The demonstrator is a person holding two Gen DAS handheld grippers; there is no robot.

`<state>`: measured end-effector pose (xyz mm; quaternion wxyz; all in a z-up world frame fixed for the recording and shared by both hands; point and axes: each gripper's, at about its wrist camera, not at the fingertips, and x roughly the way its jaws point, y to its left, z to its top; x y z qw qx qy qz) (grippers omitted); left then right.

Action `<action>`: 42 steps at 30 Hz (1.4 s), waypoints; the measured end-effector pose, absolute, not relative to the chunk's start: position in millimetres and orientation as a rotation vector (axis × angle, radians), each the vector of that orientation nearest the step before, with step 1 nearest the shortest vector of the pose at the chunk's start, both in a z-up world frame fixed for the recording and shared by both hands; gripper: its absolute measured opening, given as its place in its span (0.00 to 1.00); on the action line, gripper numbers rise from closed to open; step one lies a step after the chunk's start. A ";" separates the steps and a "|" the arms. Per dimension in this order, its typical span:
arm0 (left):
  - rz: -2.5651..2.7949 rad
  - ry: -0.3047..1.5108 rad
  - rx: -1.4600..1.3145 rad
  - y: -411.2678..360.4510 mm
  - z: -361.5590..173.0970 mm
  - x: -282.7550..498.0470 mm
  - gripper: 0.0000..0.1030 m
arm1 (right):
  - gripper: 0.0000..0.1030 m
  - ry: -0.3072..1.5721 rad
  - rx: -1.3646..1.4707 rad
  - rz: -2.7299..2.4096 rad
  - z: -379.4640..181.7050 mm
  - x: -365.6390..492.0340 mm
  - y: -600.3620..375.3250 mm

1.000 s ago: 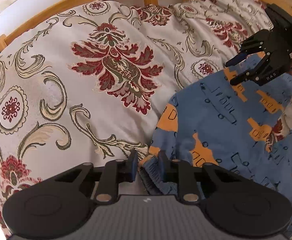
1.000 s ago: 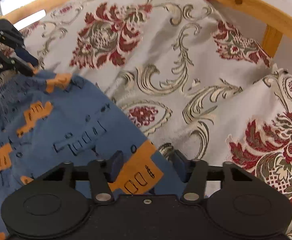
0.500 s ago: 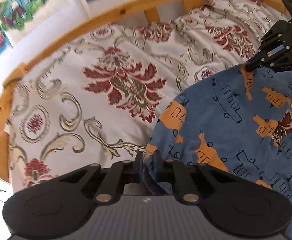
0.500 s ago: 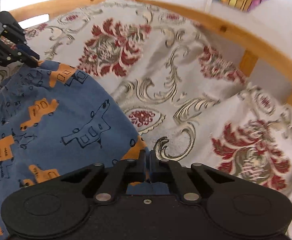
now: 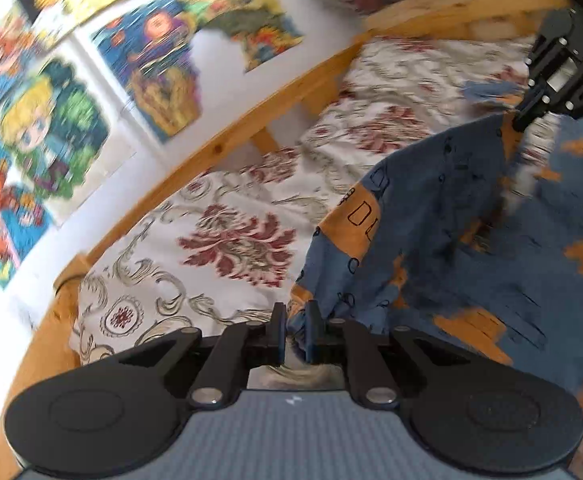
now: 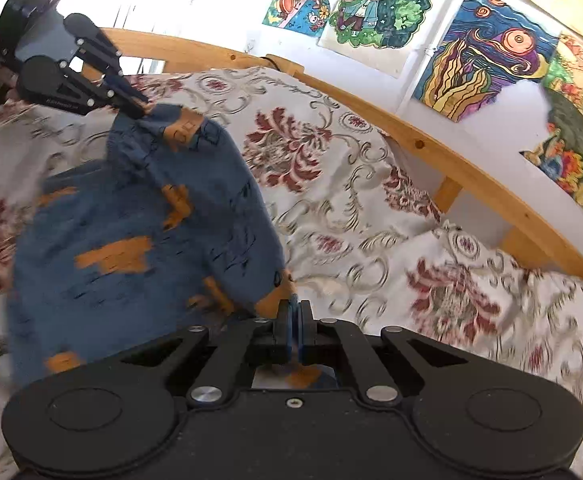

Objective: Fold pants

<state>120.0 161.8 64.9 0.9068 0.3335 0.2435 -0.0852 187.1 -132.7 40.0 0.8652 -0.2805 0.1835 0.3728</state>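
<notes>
From the left wrist, the left gripper (image 5: 294, 330) pinches an edge of blue pants (image 5: 471, 240), which spread toward 2 o'clock above a floral bedspread (image 5: 231, 216). From the right wrist, the right gripper (image 6: 293, 330) clamps another edge, the pants stretching toward 10 o'clock, lifted over the bed.

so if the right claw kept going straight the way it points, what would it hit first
The right claw is shut on the blue pants. Straight ahead lies the floral bedspread, which it would likely meet first, with the wooden bed rail beyond. Depth is hard to judge in the fisheye view.
</notes>
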 end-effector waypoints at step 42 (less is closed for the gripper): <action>-0.545 0.812 0.241 84.3 56.9 81.0 0.45 | 0.62 0.618 -0.129 0.610 -9.5 85.1 -213.0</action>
